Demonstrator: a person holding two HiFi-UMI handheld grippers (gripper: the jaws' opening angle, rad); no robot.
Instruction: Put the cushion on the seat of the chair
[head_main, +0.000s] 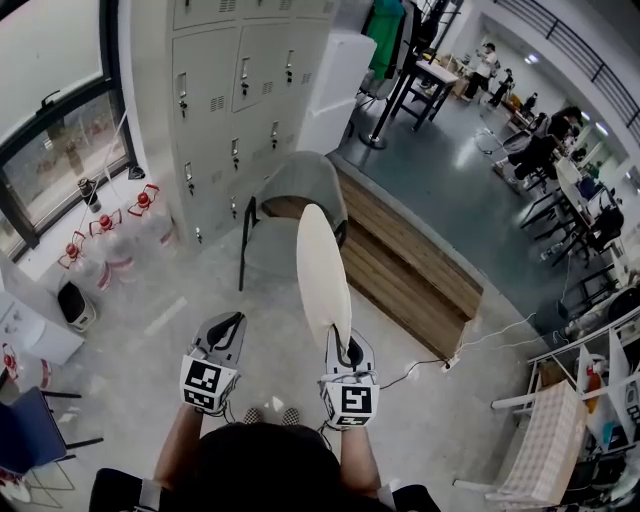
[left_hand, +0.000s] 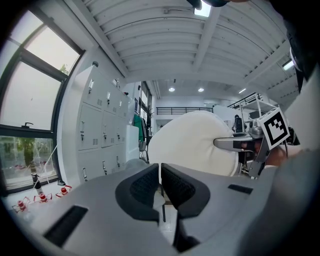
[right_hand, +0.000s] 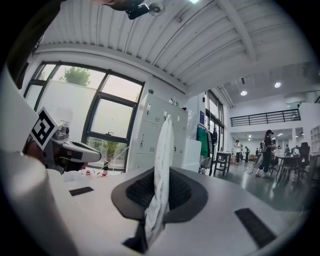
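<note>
A round cream cushion is held up on edge in front of me, with my right gripper shut on its lower rim. In the right gripper view the cushion stands upright, pinched between the dark pads of that gripper. My left gripper hangs beside it to the left, apart from the cushion; its jaws are shut with nothing between them. The cushion's broad face shows in the left gripper view. The grey chair stands ahead on the floor, beyond the cushion, its seat bare.
Grey lockers stand behind the chair. A low wooden platform runs to its right. Red-capped bottles line the window at left. A blue chair is at lower left, and a power strip with its cable lies at right.
</note>
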